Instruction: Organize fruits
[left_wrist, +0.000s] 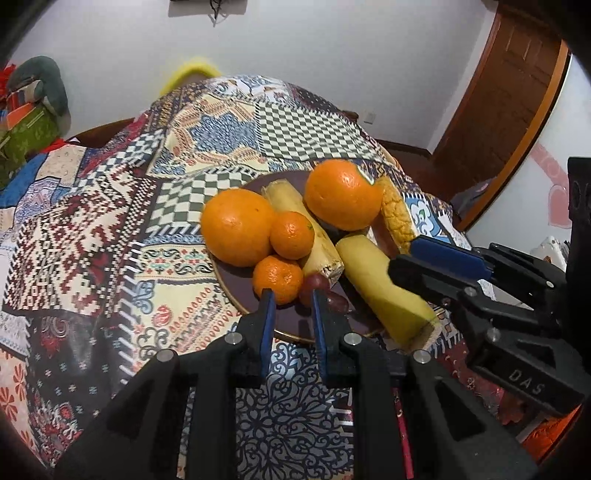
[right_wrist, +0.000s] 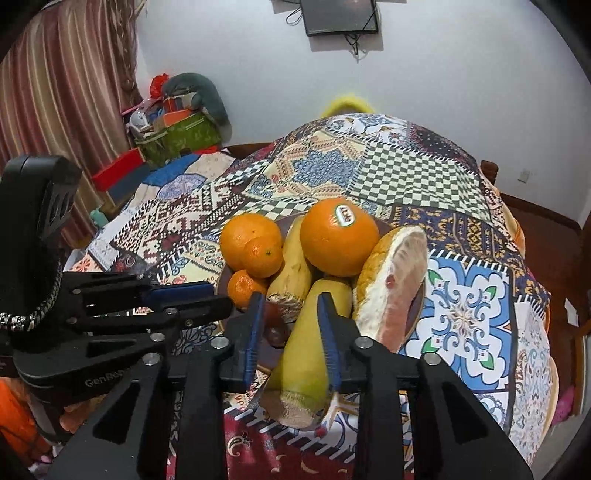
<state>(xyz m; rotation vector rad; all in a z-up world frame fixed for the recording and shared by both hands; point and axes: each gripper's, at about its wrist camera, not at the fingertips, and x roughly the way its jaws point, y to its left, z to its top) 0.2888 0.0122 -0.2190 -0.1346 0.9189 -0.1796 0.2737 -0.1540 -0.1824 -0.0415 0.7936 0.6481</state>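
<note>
While hovering just above the long yellow stalk piece (right_wrist: 306, 343) lying lengthwise beneath the right gripper (right_wrist: 290, 295) and overhanging the near rim of the plate (left_wrist: 291, 319): risking rolling it off the plate with a glancing pinch, and toppling the large orange (right_wrist: 338, 240) leaning over its far end. Showing the right jaws slightly parted, gripping nothing; showing the left gripper (left_wrist: 291, 293) fully closed and empty, just beside a small mandarin (left_wrist: 277, 277).

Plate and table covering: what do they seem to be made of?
The plate looks like glazed ceramic or glass, though I can't be sure: smooth dark maroon surface with a thin gold rim. The table covering appears to be printed fabric: matte patchwork patterns, draping over the edge.
</note>
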